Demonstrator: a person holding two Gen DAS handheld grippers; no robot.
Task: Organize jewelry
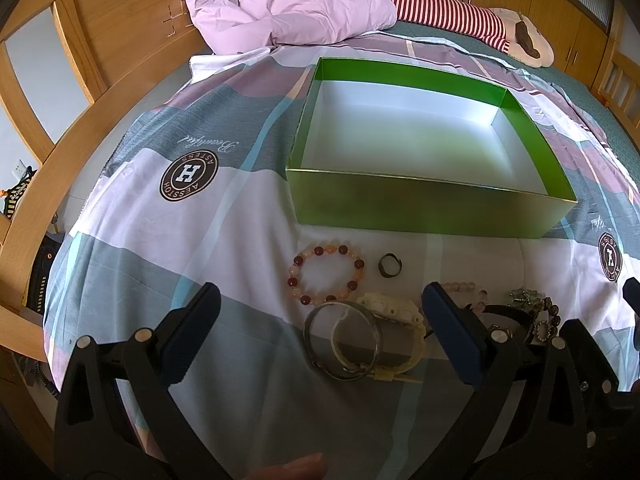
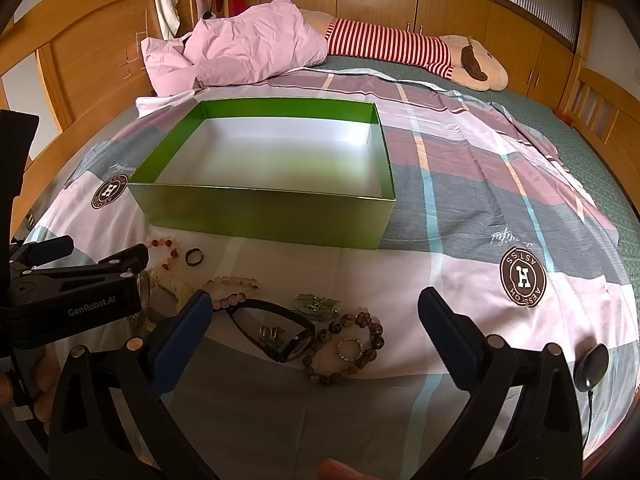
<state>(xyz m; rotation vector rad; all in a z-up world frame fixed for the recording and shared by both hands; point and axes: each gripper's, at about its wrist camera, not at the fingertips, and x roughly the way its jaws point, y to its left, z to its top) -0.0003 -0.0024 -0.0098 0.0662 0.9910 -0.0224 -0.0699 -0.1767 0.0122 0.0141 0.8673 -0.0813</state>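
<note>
An empty green box [image 1: 432, 204] with a white inside stands on the bed; it also shows in the right wrist view [image 2: 264, 216]. Jewelry lies in front of it: a red and pink bead bracelet [image 1: 326, 274], a dark ring [image 1: 389, 266], a clear bangle [image 1: 344, 338] on a cream piece [image 1: 394, 308]. The right wrist view shows a black bangle [image 2: 272, 328], a brown bead bracelet [image 2: 348, 344], a pink bead bracelet [image 2: 234, 290] and green stones [image 2: 318, 306]. My left gripper [image 1: 322, 312] is open above the bangle. My right gripper [image 2: 314, 314] is open above the black bangle.
A patterned quilt [image 2: 460, 184] covers the bed. A pink pillow [image 2: 240, 52] and a striped plush toy [image 2: 420, 54] lie at the back. A wooden headboard [image 1: 48, 92] curves on the left. A small black object [image 2: 592, 366] lies at the right.
</note>
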